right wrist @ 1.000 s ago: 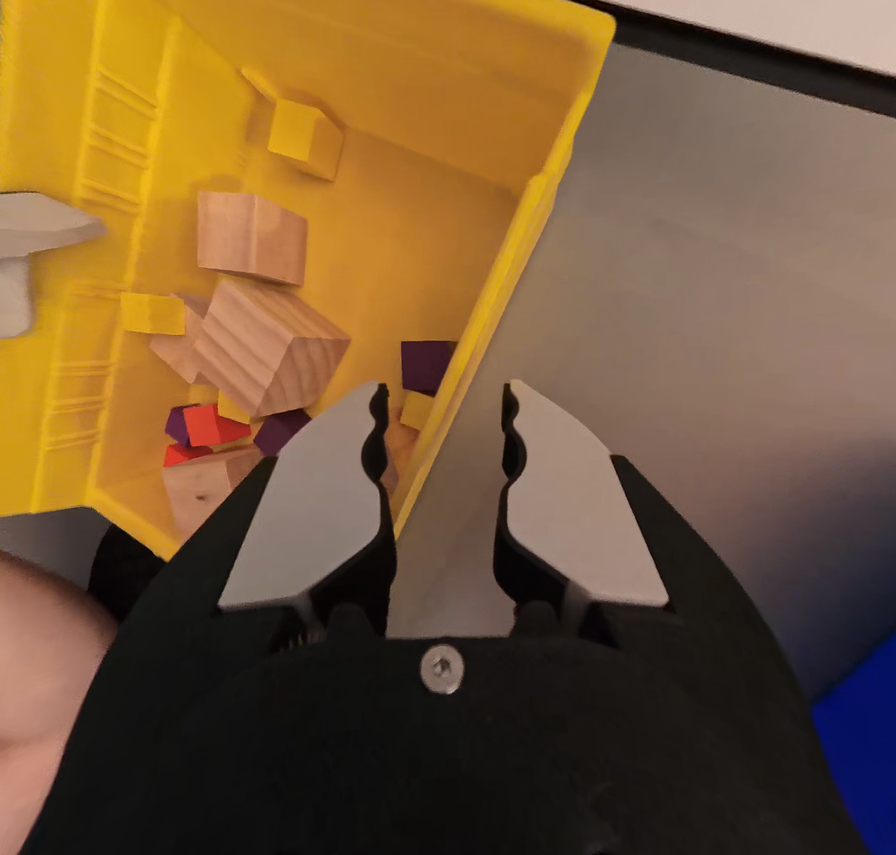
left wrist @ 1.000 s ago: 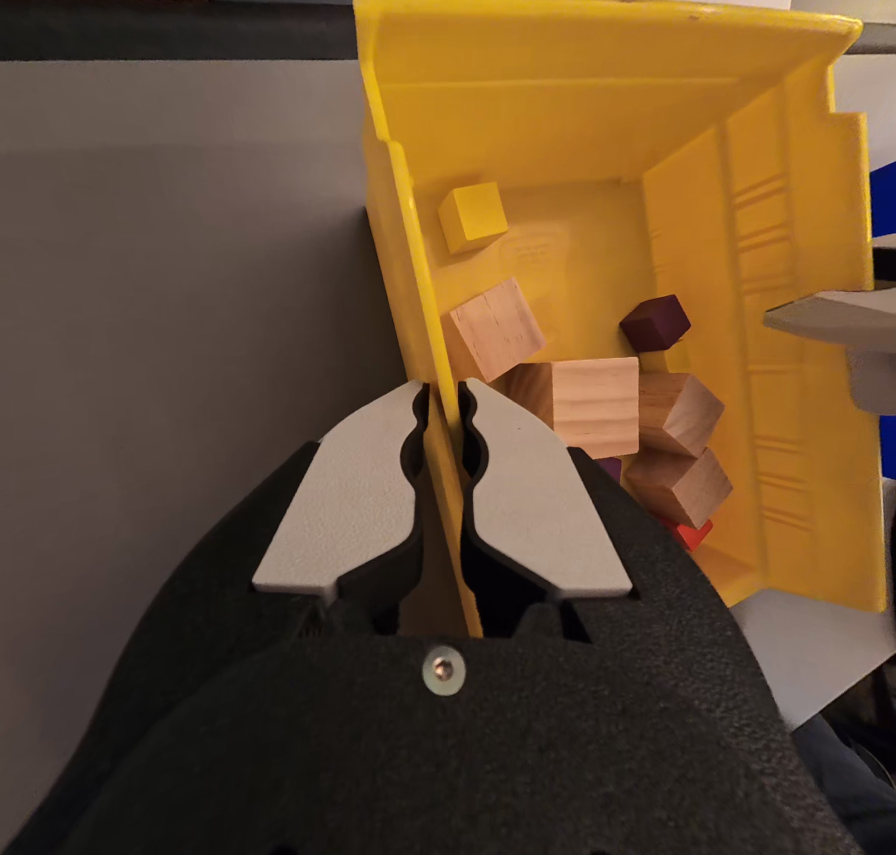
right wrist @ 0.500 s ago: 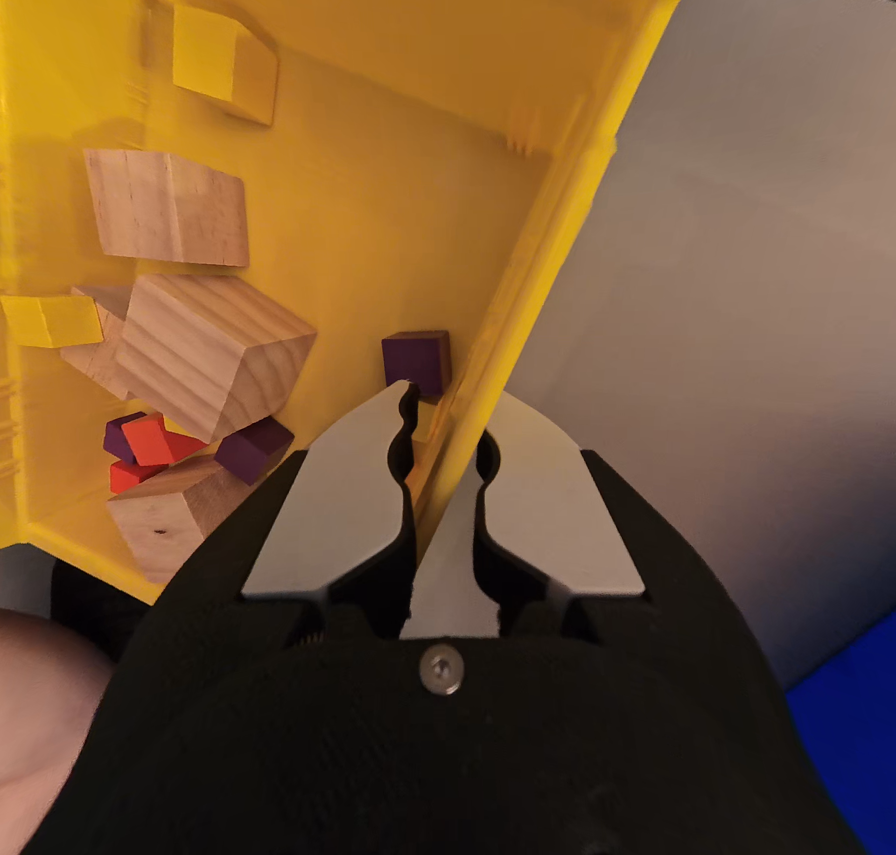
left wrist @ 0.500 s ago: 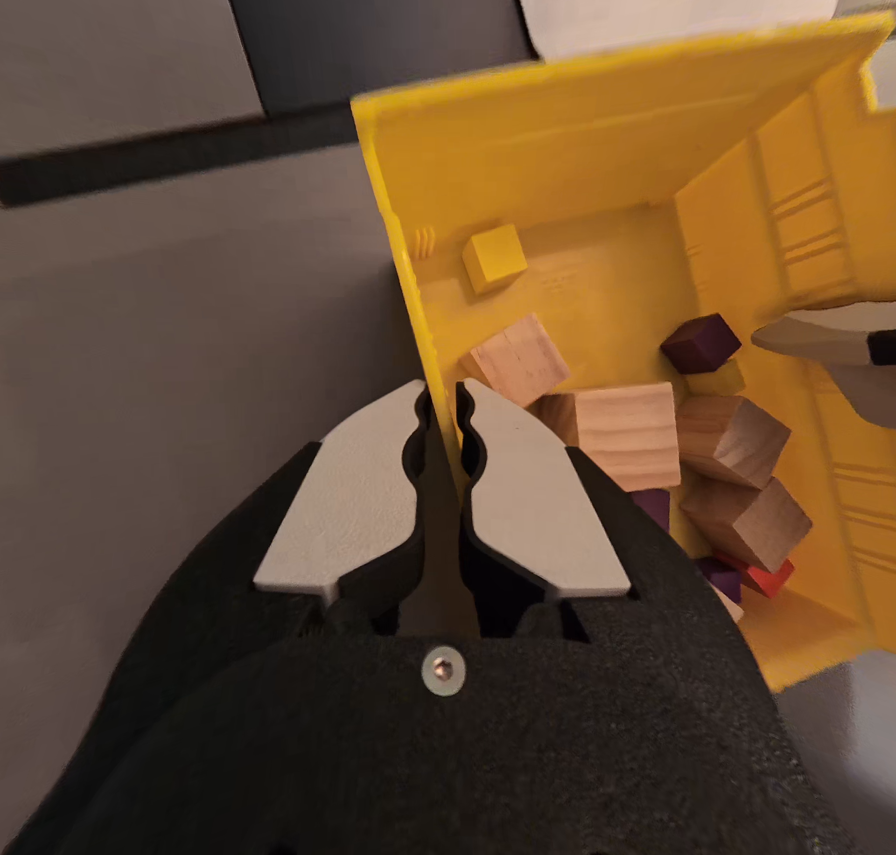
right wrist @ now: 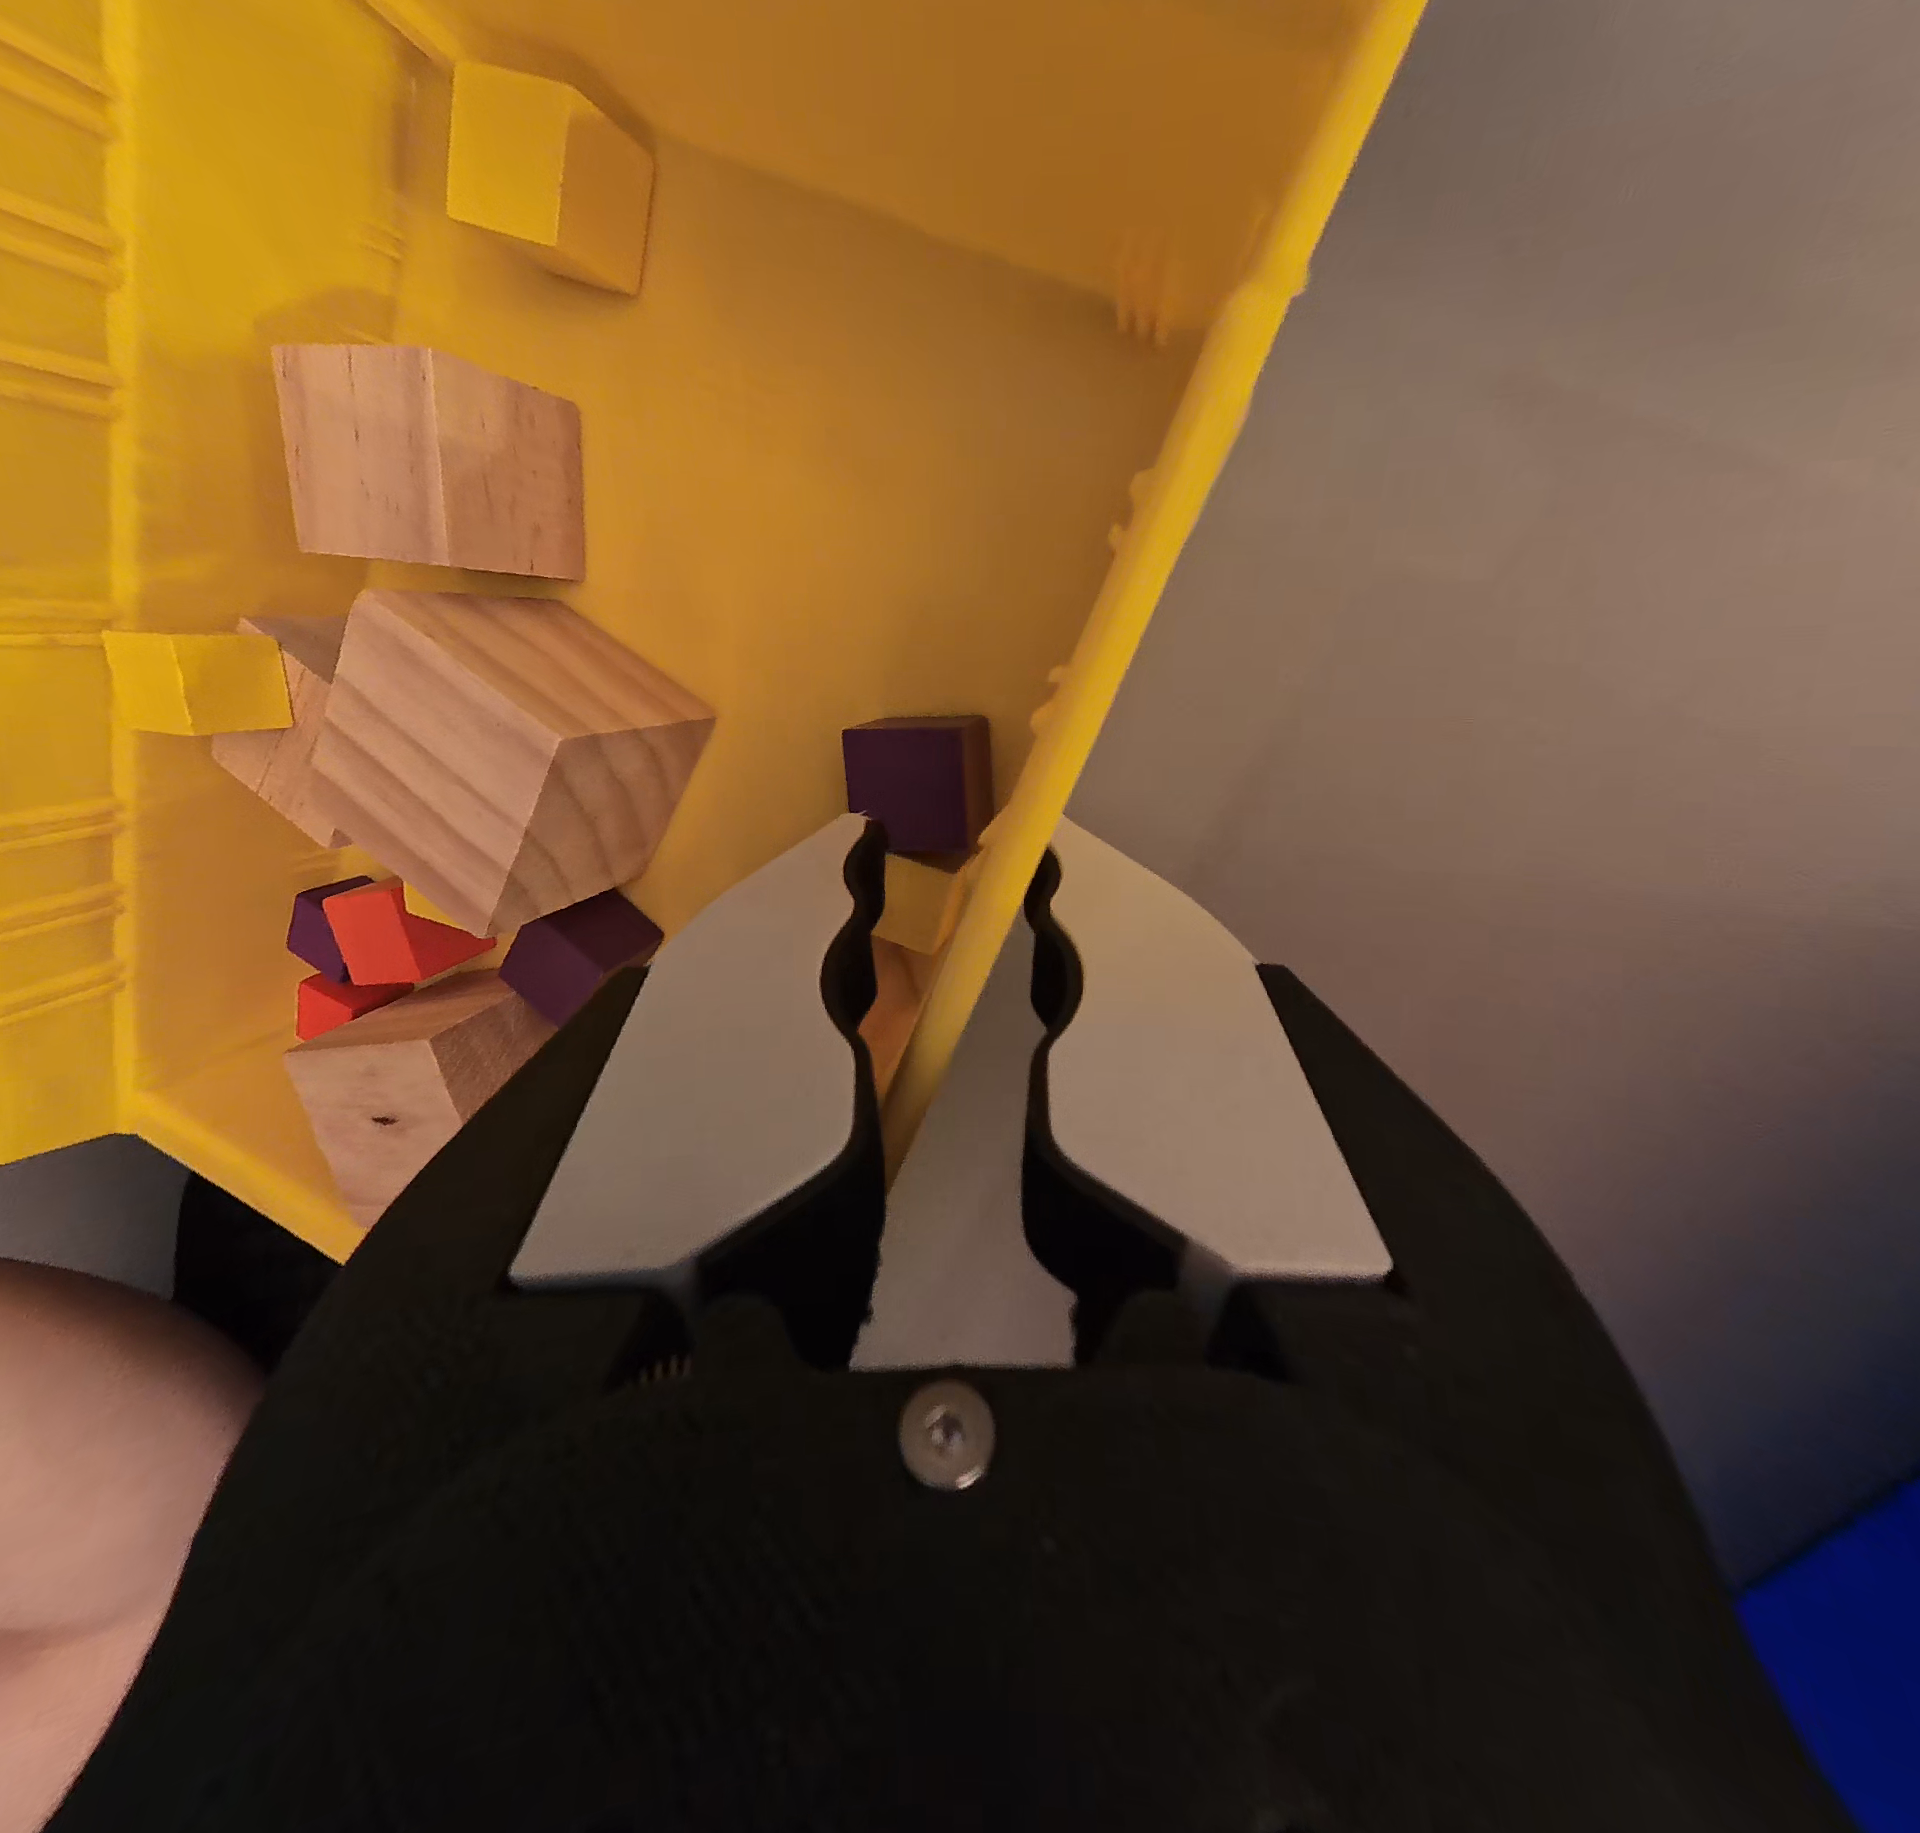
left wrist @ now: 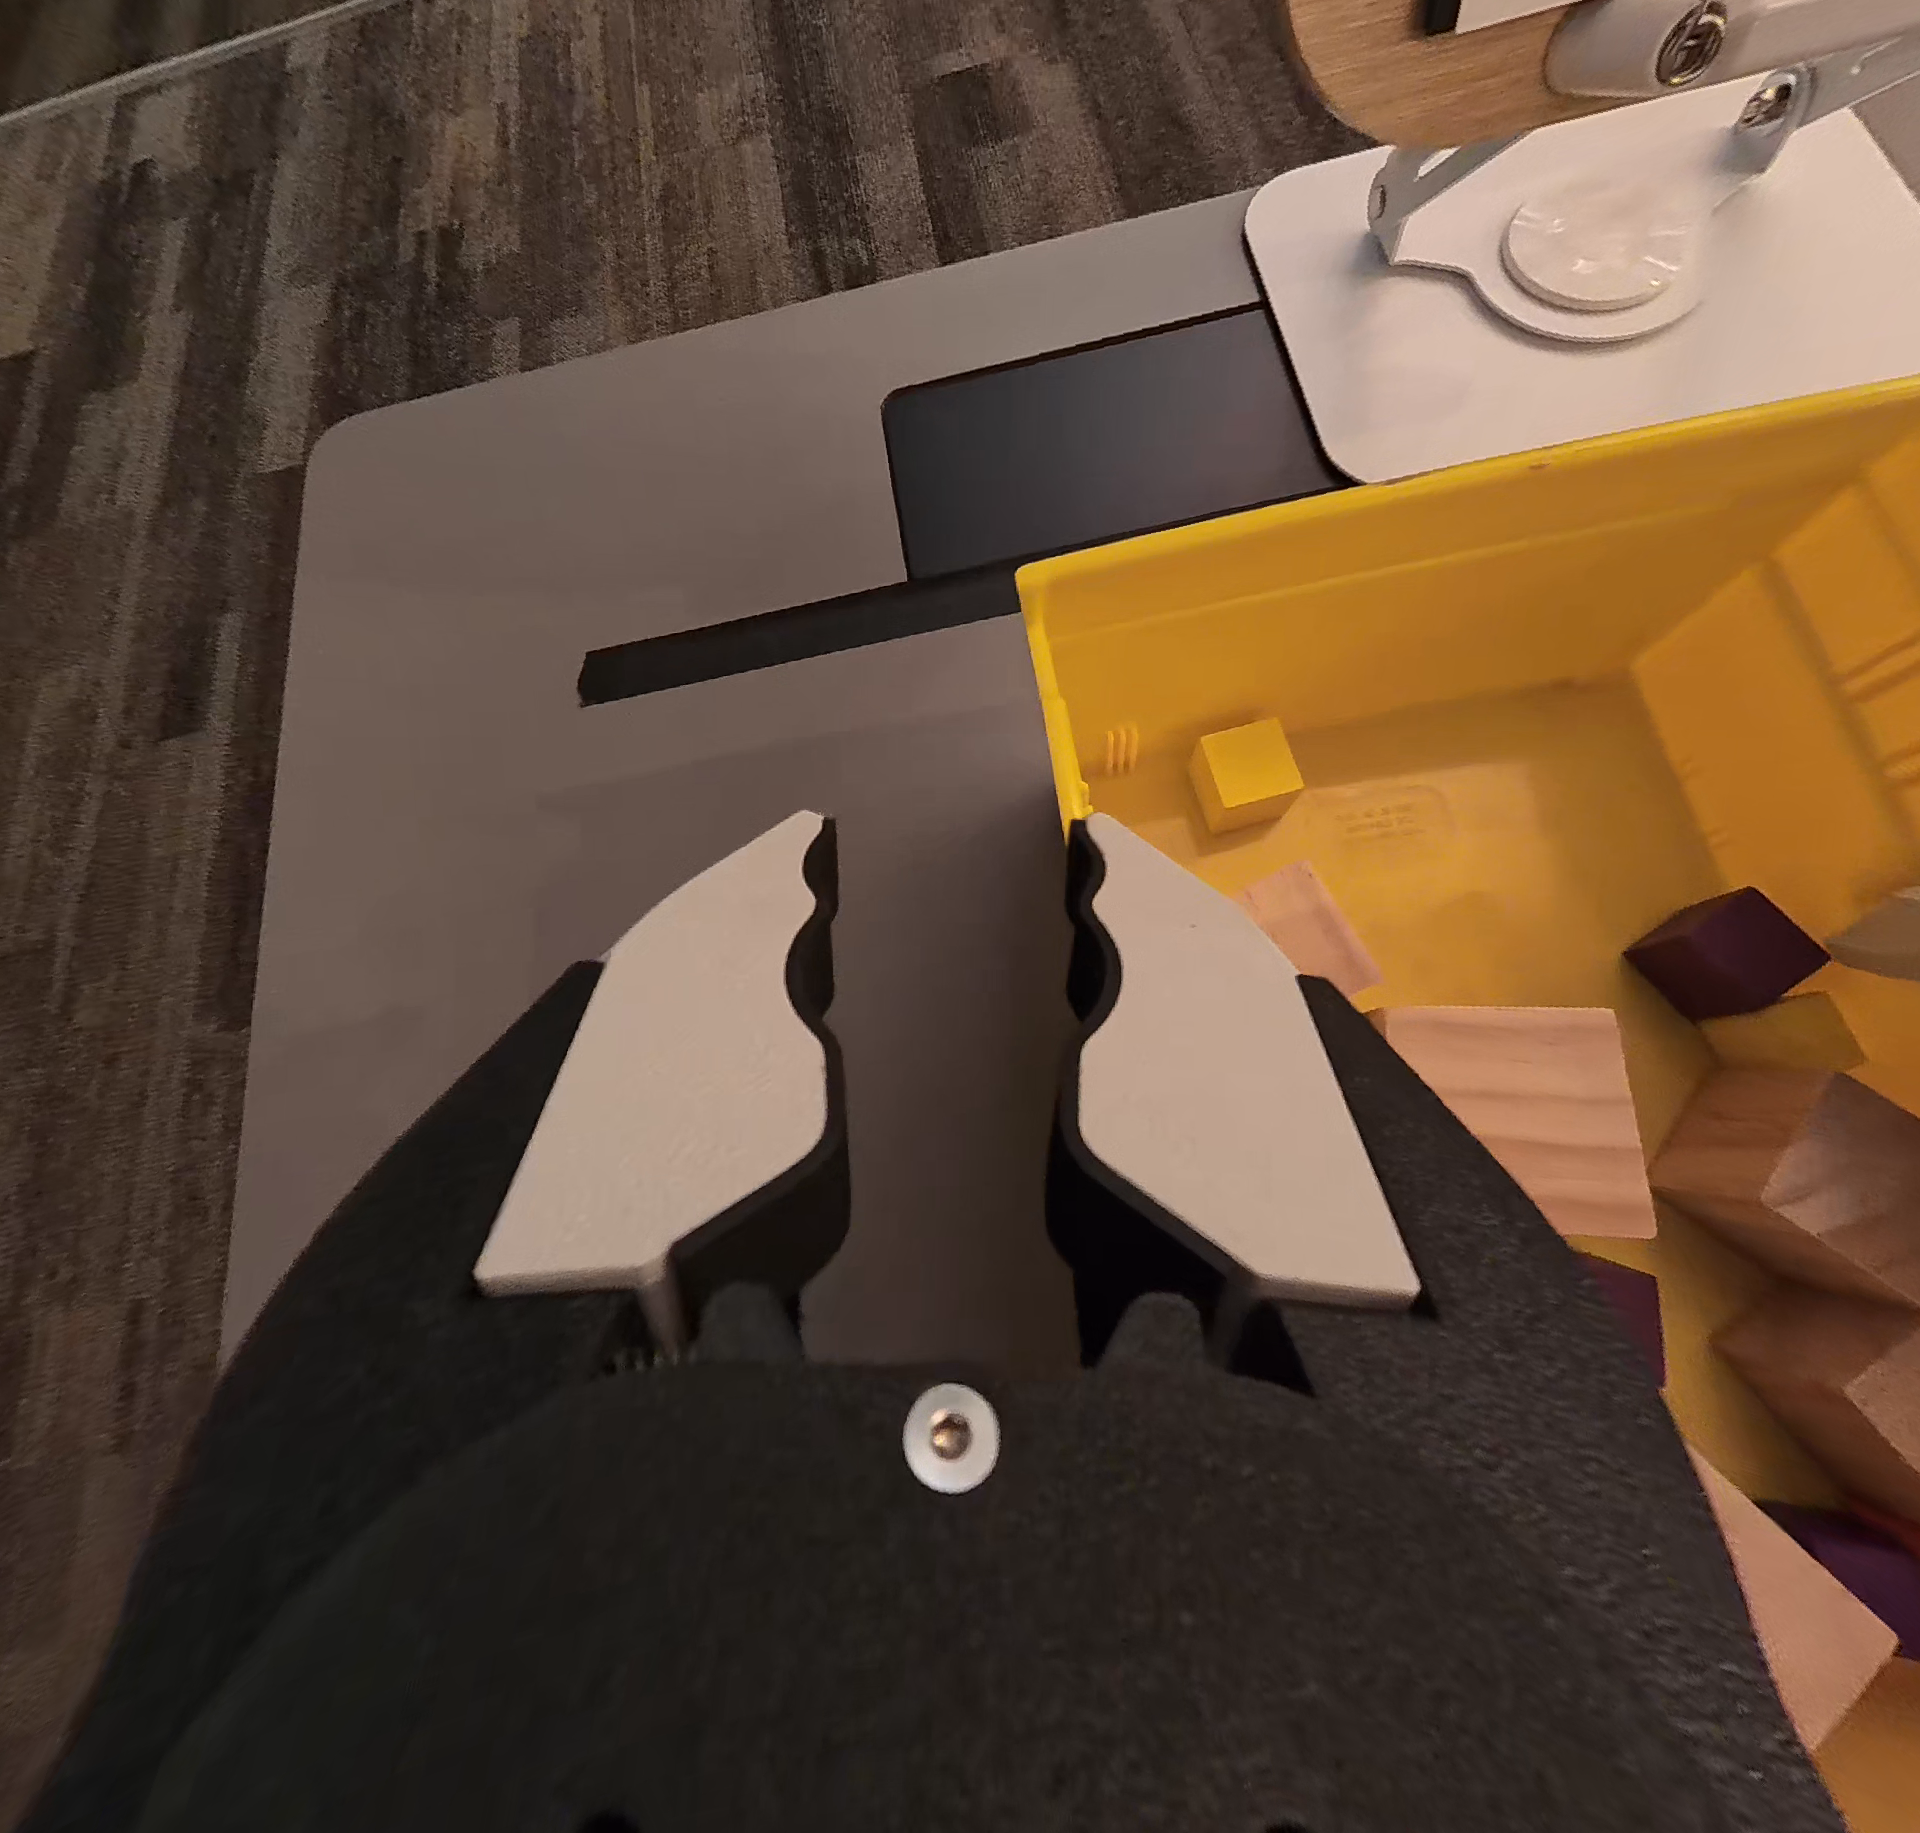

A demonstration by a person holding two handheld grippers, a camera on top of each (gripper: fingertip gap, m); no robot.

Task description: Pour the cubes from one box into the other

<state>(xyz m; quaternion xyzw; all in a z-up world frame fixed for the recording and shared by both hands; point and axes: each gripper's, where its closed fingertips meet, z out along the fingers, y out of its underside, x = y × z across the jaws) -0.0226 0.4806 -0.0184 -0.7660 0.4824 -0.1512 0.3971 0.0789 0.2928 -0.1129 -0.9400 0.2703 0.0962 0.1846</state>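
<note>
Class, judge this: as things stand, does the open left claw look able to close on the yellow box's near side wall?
Probably yes. The left claw is open, its right finger beside the yellow box wall edge, nothing between. A small sideways shift should straddle it.

On my left side the grey tabletop [left wrist: 644, 557] is bare ahead of the left gripper [left wrist: 945, 827], whose spread fingers have only table between them, so I can pass there; the yellow box [left wrist: 1455, 588] walls off my right, its corner touching the right fingertip. On the right side, that box's wall sits between the right gripper [right wrist: 956, 838] fingers, with wooden cubes [right wrist: 499, 755] crowding the interior, while the grey surface [right wrist: 1558, 640] beyond lies open.
</note>
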